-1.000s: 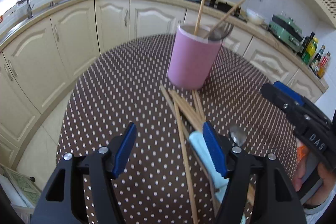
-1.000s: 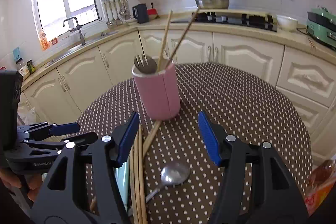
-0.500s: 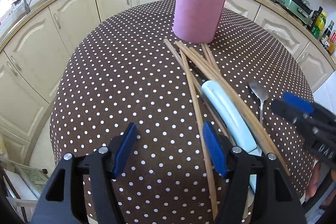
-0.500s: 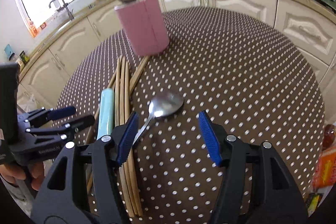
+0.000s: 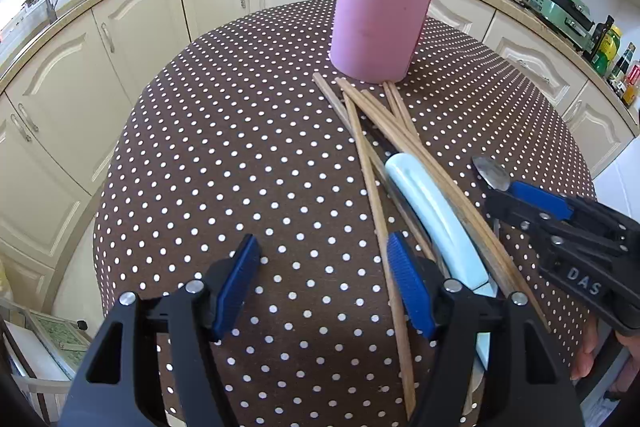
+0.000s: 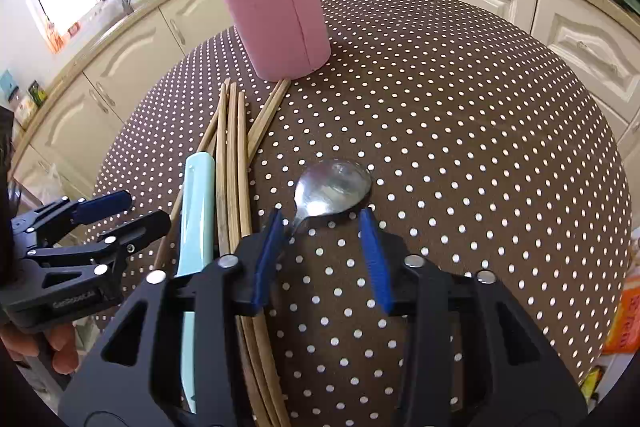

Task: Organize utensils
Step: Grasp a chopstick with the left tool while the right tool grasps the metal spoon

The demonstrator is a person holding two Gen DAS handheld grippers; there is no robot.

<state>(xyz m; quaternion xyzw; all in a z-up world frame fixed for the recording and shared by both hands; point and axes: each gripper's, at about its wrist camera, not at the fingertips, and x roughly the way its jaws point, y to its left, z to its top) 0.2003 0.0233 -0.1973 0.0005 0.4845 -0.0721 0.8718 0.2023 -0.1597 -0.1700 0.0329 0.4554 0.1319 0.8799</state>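
Observation:
A pink holder (image 5: 382, 27) (image 6: 280, 23) stands at the far side of the dotted table, with two chopsticks and a fork in it. Several wooden chopsticks (image 5: 376, 163) (image 6: 232, 155) and a pale blue-handled utensil (image 5: 432, 215) (image 6: 196, 203) lie in front of it. A metal spoon (image 6: 332, 189) (image 5: 490, 173) lies to their right. My right gripper (image 6: 320, 223) is open, low over the table, its fingers either side of the spoon's neck. My left gripper (image 5: 320, 247) is open and empty above the table, left of the chopsticks.
The round table has a brown polka-dot cloth (image 5: 240, 155) (image 6: 460, 115). Cream kitchen cabinets (image 5: 120, 39) and a counter curve around behind it. An orange packet (image 6: 624, 315) shows past the table's right edge.
My right gripper has dropped down and forward to the spoon and its fingers have narrowed around the neck. My left gripper has moved back and tilted down over the table.

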